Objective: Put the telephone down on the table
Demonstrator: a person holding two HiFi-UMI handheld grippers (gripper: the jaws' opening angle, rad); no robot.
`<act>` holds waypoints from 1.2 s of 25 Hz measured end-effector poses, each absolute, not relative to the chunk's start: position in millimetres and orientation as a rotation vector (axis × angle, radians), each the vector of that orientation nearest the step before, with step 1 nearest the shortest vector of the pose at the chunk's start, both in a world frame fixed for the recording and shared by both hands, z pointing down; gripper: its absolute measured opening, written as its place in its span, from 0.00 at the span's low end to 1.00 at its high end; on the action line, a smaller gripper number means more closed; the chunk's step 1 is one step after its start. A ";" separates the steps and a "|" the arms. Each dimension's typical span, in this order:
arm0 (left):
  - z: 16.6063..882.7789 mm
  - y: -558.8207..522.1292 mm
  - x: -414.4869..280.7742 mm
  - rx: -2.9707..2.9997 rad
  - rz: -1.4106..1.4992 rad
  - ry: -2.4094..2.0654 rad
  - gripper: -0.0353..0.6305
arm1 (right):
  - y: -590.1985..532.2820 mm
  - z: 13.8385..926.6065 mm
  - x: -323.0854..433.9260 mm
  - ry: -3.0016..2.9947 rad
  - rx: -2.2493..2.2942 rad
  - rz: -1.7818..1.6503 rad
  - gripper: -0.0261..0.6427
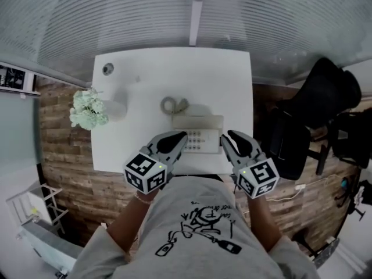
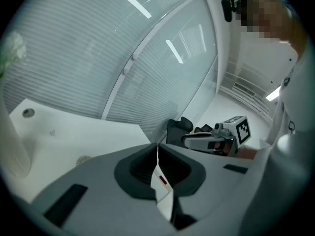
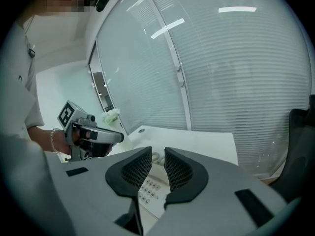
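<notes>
Nearest the camera in the head view is the person (image 1: 192, 225) in a grey printed T-shirt, holding out both tools at the counter's 6 o'clock edge. The left gripper (image 1: 181, 136) has its jaws pressed together; in its own view the left gripper (image 2: 157, 154) shows only a hairline slit between the dark pads, with nothing clamped. The right gripper (image 1: 228, 137) has its jaws a little apart, and in its own view the right gripper (image 3: 157, 163) holds nothing in that narrow gap.

The telephone (image 1: 197, 131) lies flat on the white counter (image 1: 139, 150), free of both pairs of jaws. From above, one pair points at its 9 o'clock side and the other at its 3 o'clock side. Through the right gap the telephone's keypad (image 3: 150, 188) shows lower down, on the counter.

Just past the telephone, at its 11 o'clock, lies a coiled cord (image 1: 173, 104). At the counter's 9 o'clock edge, white flowers (image 1: 88, 108) stand in a white vase (image 1: 114, 109), and a round hole (image 1: 108, 69) sits near the 11 o'clock corner.

Around the counter is a wood-plank floor (image 1: 64, 144). A black chair (image 1: 325, 97) stands at 3 o'clock, well apart from the counter. A curved wall of pale blinds (image 1: 139, 22) closes the room at 12 o'clock.
</notes>
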State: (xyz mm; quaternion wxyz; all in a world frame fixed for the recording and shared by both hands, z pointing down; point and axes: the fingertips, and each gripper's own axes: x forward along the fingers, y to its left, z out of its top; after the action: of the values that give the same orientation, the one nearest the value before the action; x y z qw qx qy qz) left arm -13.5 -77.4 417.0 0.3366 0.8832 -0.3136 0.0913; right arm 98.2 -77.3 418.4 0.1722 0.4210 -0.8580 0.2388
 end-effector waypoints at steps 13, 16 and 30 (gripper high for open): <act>316.1 -72.1 3.4 2.530 0.009 -0.729 0.06 | -70.2 324.5 62.9 -2.618 1.178 0.514 0.12; 291.2 -70.5 3.6 2.614 0.002 -0.763 0.06 | -69.7 306.7 54.3 -2.661 1.157 0.451 0.11; 239.2 -53.2 26.5 2.792 0.005 -0.716 0.06 | -64.4 245.1 38.7 -2.770 1.118 0.289 0.09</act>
State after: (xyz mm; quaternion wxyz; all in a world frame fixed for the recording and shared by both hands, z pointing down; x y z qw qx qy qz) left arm 26.5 -53.2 239.2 0.1292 0.9605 -0.2463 0.0017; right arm 38.7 -64.4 245.1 0.0704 0.3716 -0.9207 0.0960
